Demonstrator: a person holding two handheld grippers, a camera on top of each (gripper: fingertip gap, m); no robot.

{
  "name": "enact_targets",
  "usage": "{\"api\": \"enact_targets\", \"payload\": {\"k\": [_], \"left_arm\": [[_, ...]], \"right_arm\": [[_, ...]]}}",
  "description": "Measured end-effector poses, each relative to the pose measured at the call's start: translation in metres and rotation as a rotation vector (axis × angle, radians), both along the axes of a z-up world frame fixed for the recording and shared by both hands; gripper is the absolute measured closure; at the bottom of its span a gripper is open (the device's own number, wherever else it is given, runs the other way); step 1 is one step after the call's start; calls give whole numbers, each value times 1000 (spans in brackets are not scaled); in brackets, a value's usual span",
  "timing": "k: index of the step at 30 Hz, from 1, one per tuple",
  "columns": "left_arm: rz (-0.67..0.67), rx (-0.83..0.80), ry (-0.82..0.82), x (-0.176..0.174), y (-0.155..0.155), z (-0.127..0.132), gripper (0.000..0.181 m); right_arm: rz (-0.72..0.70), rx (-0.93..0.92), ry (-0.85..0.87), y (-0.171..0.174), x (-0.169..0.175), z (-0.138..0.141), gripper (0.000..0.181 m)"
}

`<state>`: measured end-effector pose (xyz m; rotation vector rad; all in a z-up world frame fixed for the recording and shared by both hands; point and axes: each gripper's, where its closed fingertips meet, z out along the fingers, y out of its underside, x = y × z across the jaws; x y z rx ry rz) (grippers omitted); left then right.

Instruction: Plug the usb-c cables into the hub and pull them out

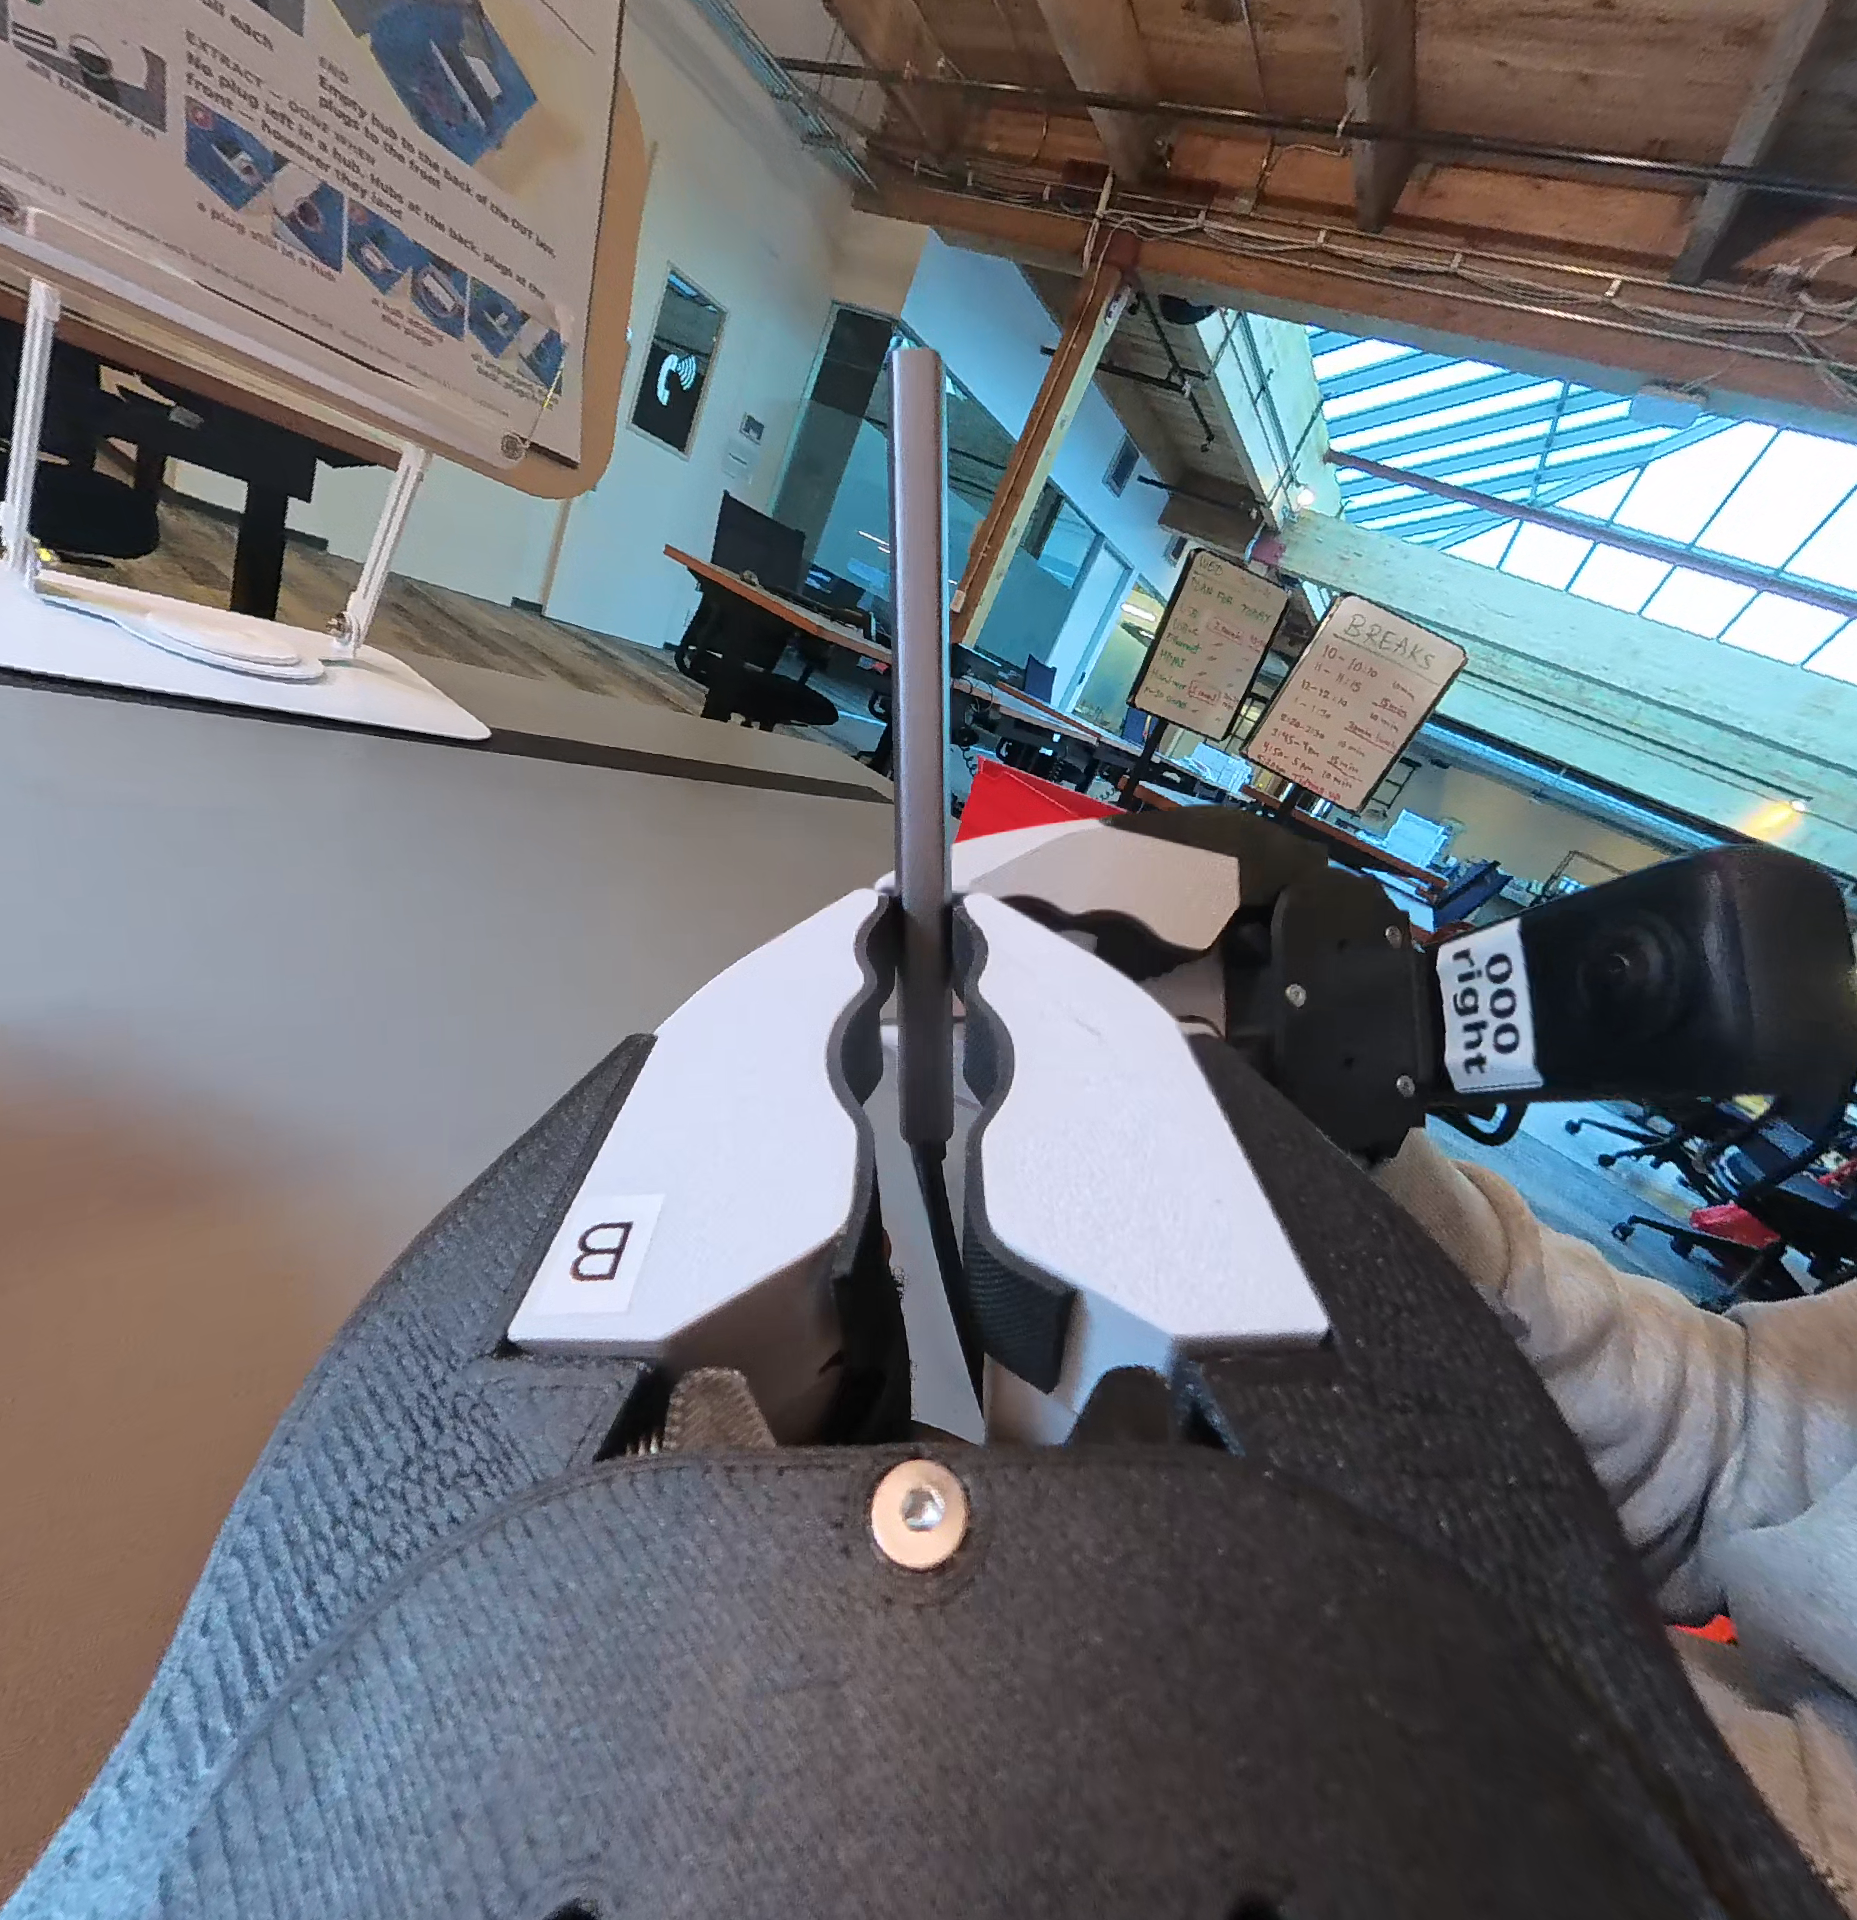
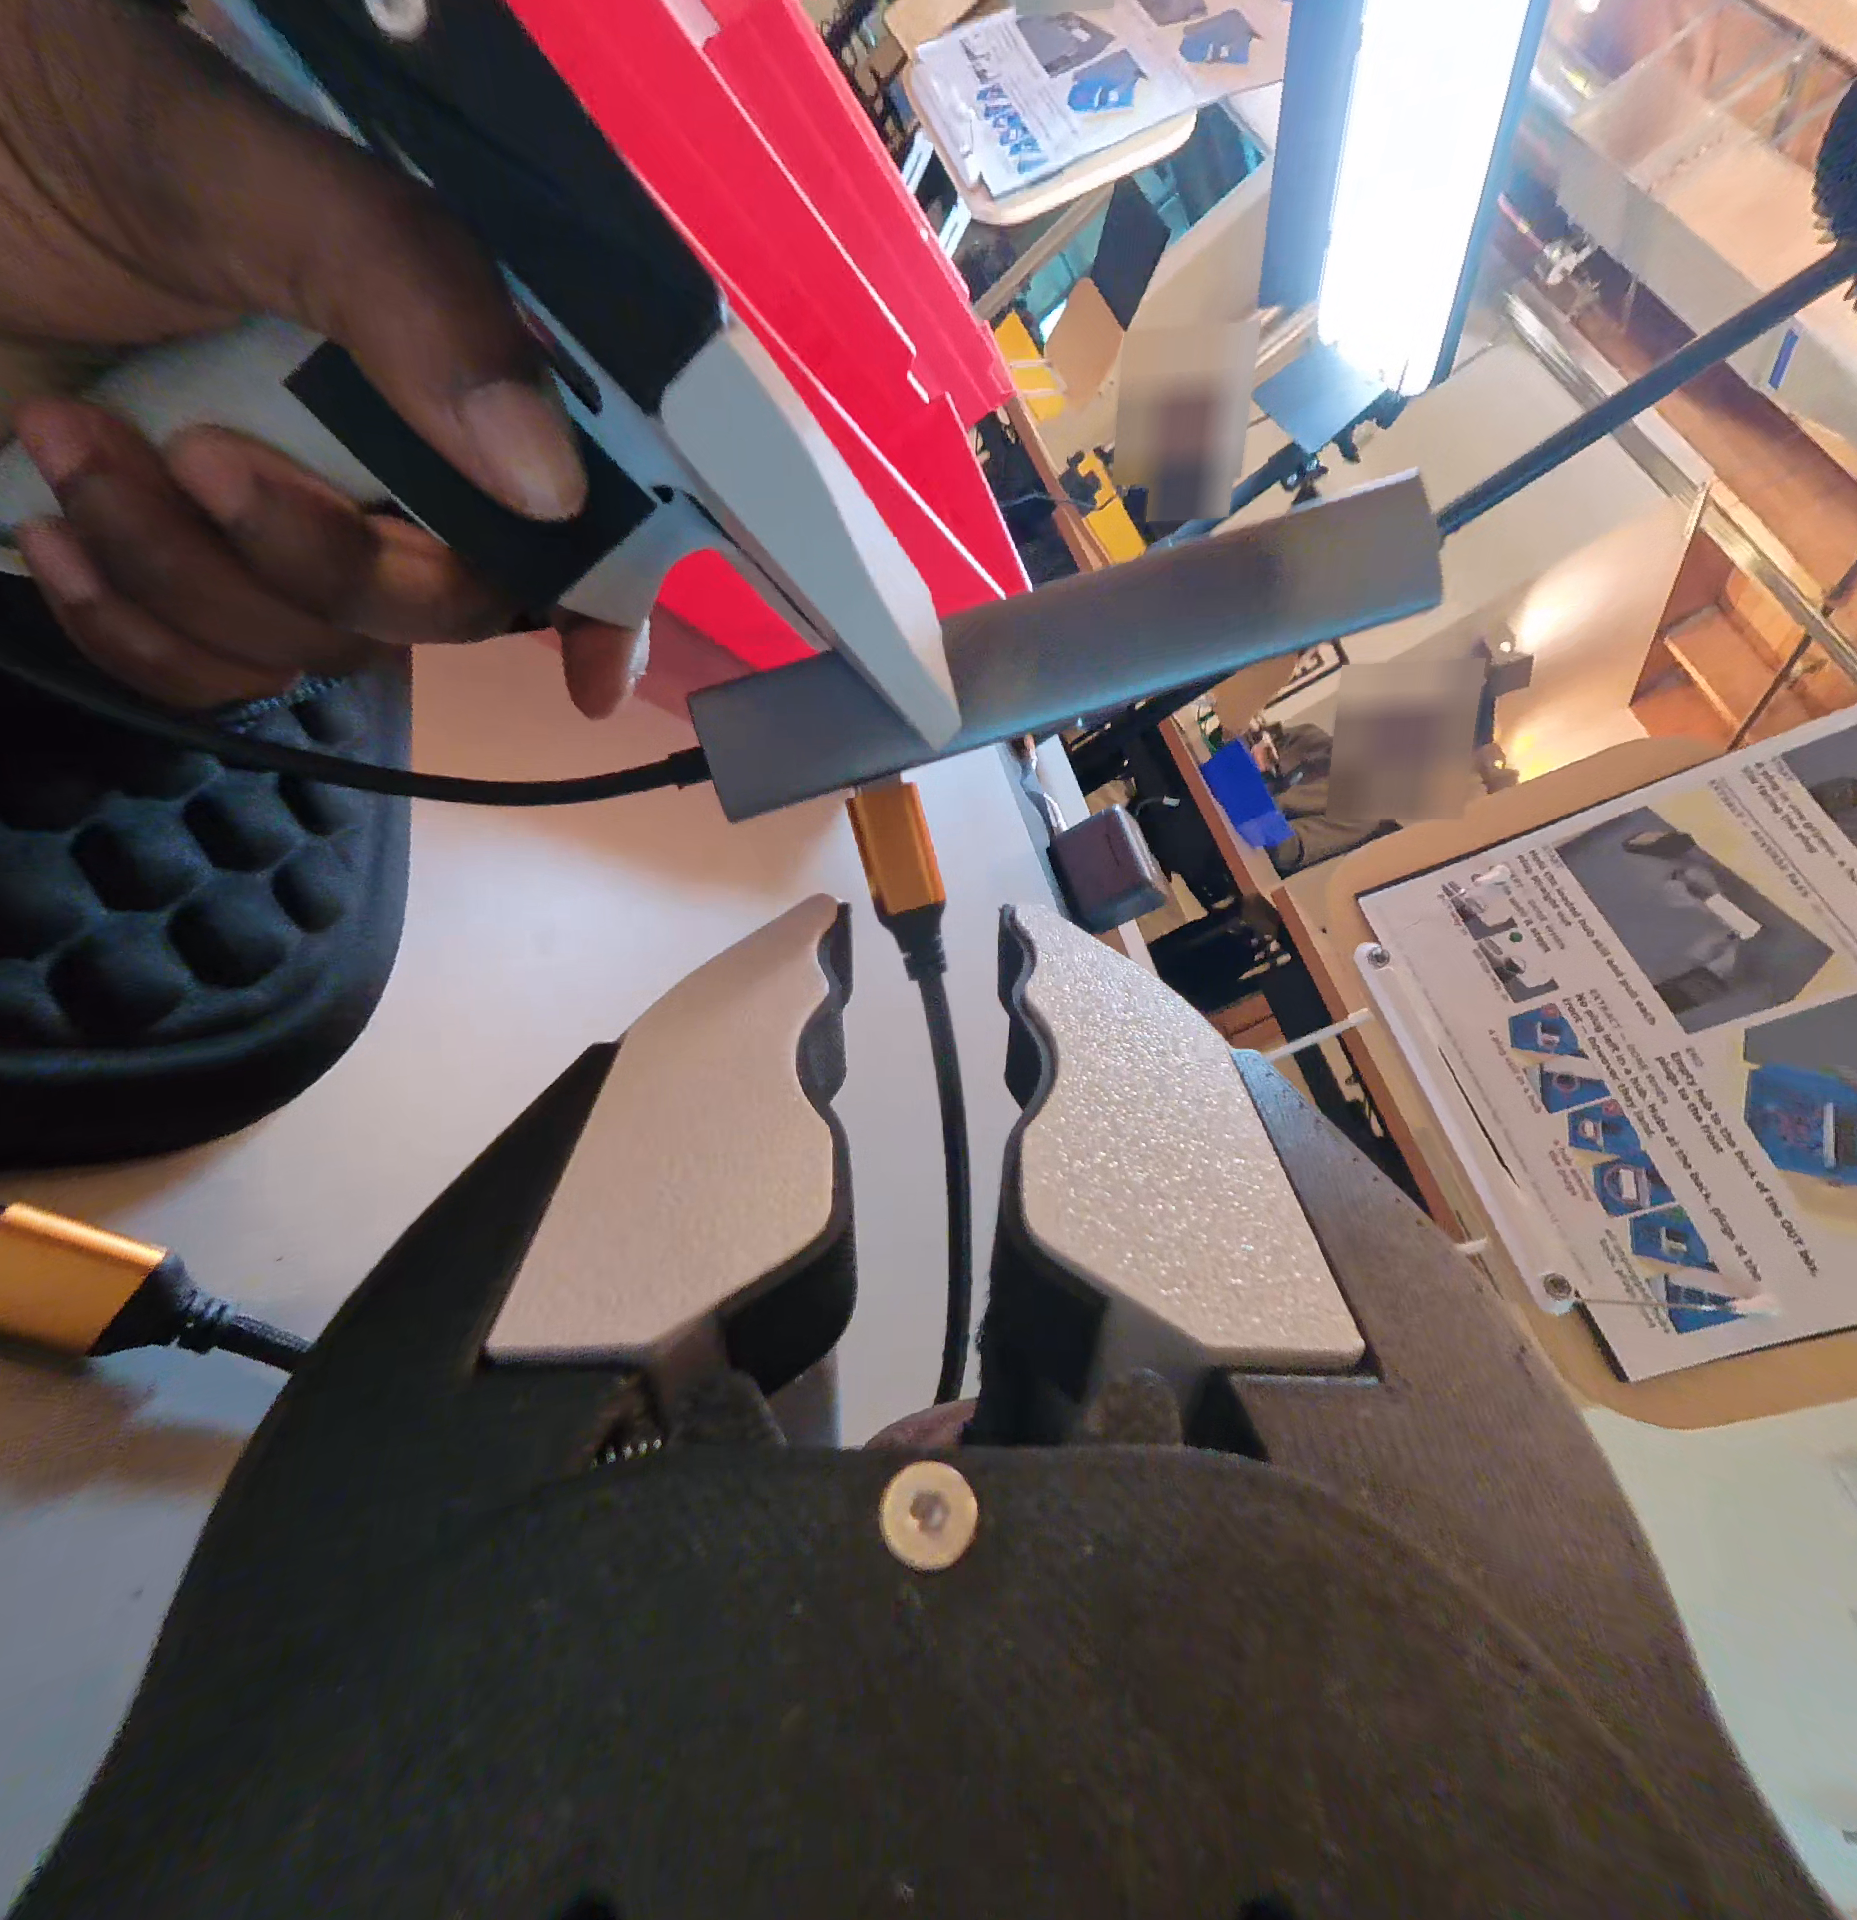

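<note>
My left gripper (image 1: pixel 919 914) is shut on a slim dark grey hub (image 1: pixel 919 623), seen edge-on and held above the table. In the right wrist view the hub (image 2: pixel 1163 623) is a grey slab clamped by the other gripper's white finger (image 2: pixel 851 582), with a hand behind it. An orange usb-c plug (image 2: pixel 893 847) sits in the hub's lower edge. Its black cable (image 2: pixel 950 1122) runs down between my right gripper's (image 2: pixel 924 930) fingers, which are apart and do not touch it. A second orange plug (image 2: pixel 56 1283) lies loose on the table at the left.
A red bin (image 2: pixel 799 260) stands behind the hub. A black dimpled pad (image 2: pixel 165 904) lies at the left. An instruction sheet on a clear stand (image 2: pixel 1651 1039) is at the right, also in the left wrist view (image 1: pixel 280 208). The grey table (image 1: pixel 332 935) stretches left. The tips of both grippers are at nearly the same place.
</note>
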<state>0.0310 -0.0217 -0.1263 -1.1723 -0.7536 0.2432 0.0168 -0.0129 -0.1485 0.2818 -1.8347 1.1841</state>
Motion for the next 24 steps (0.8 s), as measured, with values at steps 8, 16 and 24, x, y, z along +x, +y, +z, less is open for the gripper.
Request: {"api": "enact_targets", "payload": {"k": [8,16,24], "left_arm": [[-8,-90,25,3,10,-4,171],[-28,-154,67,7,18,-5,158],[131,-291,123,2,15,-9,173]], "right_arm": [[-6,69,95,-5,5,-4,169],[0,-20,66,3,3,11,169],[-45,73,217,-6,-4,1,168]]}}
